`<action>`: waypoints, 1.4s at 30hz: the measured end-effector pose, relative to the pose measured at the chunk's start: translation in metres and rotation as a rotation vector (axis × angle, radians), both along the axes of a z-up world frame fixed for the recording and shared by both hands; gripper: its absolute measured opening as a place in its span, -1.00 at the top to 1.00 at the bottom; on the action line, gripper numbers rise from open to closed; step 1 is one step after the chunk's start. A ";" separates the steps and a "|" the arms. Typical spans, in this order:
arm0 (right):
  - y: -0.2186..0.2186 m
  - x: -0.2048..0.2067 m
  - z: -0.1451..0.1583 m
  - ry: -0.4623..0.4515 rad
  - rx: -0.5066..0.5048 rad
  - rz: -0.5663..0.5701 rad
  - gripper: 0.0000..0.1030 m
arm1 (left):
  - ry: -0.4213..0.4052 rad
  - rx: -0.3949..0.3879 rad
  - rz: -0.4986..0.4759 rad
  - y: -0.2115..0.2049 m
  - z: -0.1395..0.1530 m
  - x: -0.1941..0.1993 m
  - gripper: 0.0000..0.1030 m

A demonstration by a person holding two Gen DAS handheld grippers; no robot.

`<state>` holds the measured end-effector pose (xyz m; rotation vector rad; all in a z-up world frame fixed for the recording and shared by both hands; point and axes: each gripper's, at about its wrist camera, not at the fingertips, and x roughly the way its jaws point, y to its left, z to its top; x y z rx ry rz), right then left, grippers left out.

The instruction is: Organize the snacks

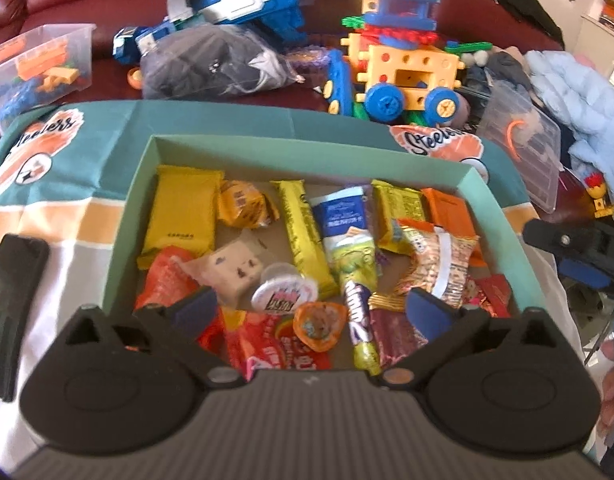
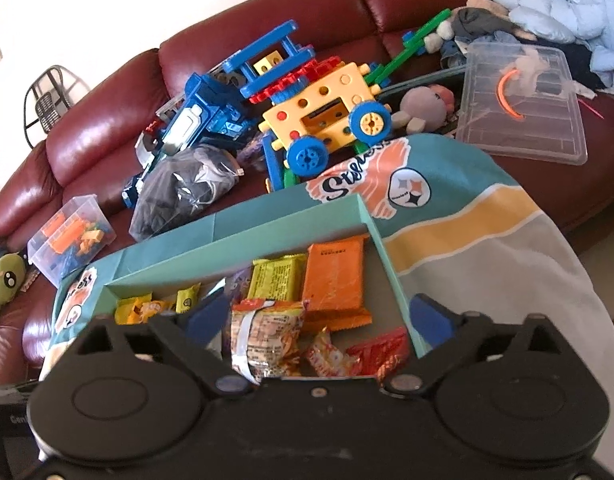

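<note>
Directly below open left hand-held gripper (image 1: 313, 308): snacks (image 1: 307, 240) in box (image 1: 131, 196).

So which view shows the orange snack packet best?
The right wrist view: the orange snack packet lies flat and nearly whole by the box's far corner. In the left wrist view it is small, partly covered by another wrapper.

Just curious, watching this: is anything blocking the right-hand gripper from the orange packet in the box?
Partly. The right gripper hangs open above the box's near end, and a crinkled peanut bag lies between it and the orange packet, beside the packet's near edge.
</note>
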<state>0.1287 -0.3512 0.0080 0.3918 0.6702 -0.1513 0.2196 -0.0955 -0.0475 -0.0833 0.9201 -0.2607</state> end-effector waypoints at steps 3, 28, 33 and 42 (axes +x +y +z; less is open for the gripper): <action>0.000 -0.004 -0.001 0.010 0.002 -0.008 -1.00 | 0.006 0.003 0.005 0.002 0.000 -0.003 -1.00; 0.045 -0.102 0.042 -0.003 -0.069 0.083 -1.00 | -0.099 0.039 0.020 0.040 0.059 -0.089 -1.00; 0.051 -0.121 0.039 0.020 -0.084 0.096 -1.00 | -0.093 0.054 0.043 0.055 0.057 -0.106 -1.00; 0.057 -0.142 0.019 0.088 -0.076 0.095 -1.00 | -0.045 0.081 0.088 0.077 0.034 -0.124 -1.00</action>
